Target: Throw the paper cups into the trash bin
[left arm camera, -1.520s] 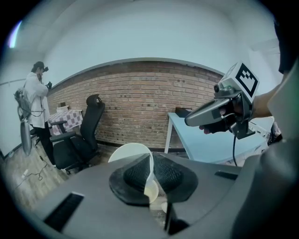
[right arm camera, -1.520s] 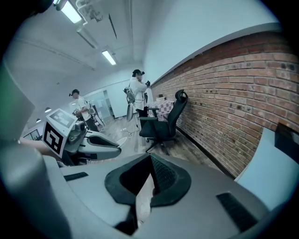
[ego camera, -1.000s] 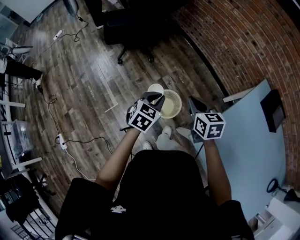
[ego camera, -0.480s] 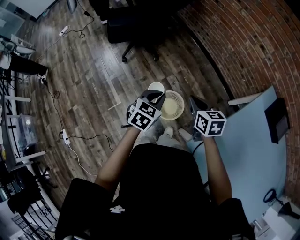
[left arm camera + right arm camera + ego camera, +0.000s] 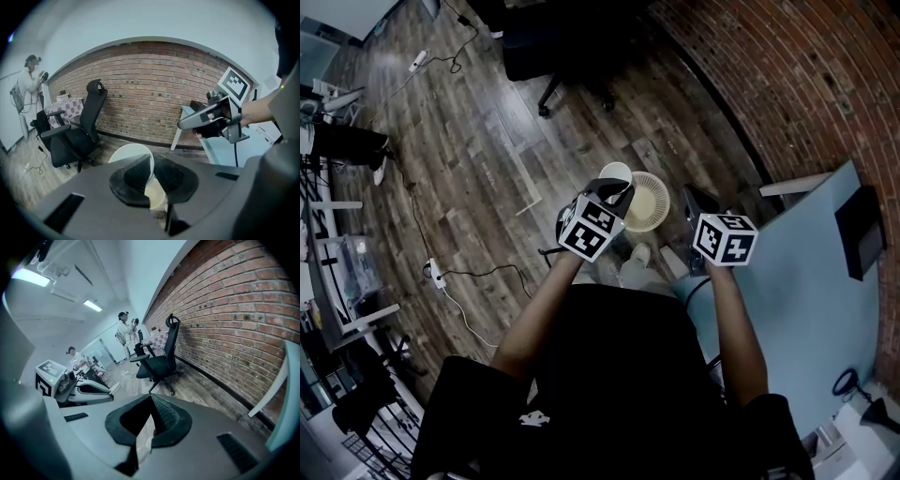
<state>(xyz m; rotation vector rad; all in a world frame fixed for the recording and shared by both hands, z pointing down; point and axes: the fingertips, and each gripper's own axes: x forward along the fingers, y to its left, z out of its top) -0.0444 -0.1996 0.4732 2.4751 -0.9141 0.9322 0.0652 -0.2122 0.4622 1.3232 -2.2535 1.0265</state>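
Observation:
My left gripper (image 5: 617,190) is shut on the wall of a white paper cup (image 5: 614,173), held above the floor at the left rim of the cream mesh trash bin (image 5: 651,202). In the left gripper view the cup's wall (image 5: 133,157) is pinched between the jaws of my left gripper (image 5: 152,161), with the trash bin's mesh (image 5: 157,197) showing below. My right gripper (image 5: 694,200) hovers to the right of the bin. Its jaws meet at the tips with nothing between them in the right gripper view (image 5: 151,401).
A black office chair (image 5: 562,56) stands on the wood floor beyond the bin. A light blue table (image 5: 806,281) sits at the right against the brick wall (image 5: 806,84). Cables and a power strip (image 5: 433,274) lie at the left. The person's shoes (image 5: 636,257) are just short of the bin.
The view has drifted a little. Both grippers keep their places by the bin, and the left one still holds the cup.

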